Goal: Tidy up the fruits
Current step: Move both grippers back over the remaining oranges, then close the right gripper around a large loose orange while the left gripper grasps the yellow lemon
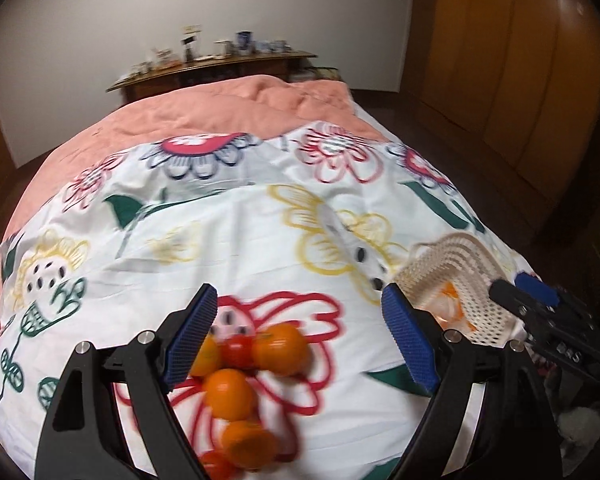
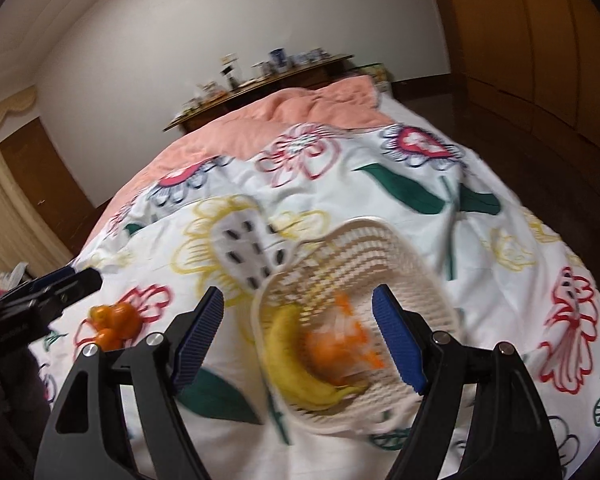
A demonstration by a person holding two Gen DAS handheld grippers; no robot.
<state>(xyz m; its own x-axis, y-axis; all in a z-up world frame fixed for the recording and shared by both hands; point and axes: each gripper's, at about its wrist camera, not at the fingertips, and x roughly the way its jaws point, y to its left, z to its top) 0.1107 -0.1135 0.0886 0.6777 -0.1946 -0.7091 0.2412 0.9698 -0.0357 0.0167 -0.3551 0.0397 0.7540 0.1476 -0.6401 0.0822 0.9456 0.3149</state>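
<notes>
Left gripper: jaws spread wide and empty, hanging above the loose fruit, blue pads clear of everything.
Oranges: heaped in a loose cluster on the flowered bedspread, directly under the left jaws; blurred, so exact count hard to call.
Small red fruit: wedged among the oranges, touching them on both sides.
Right gripper: also standing open, nothing held, poised over the basket.
Basket: white, perforated, tilted on the soft bedding, mouth facing the camera.
Banana: lying inside the basket along its lower wall.
Bagged orange pieces: inside the basket beside the banana, wrapper hard to make out.
Risk, rolling: round fruit on a soft, sloping cover; a nudge from one pad likely to send the heap scattering toward the bed edge.
Risk, double grab: fruit packed tight, so closing jaws could pinch two or squeeze the red one.
Risk, basket: already tipped; dropping fruit on the low rim could roll it over and spill the banana.
Risk, collision: both grippers near each other at the basket side.
</notes>
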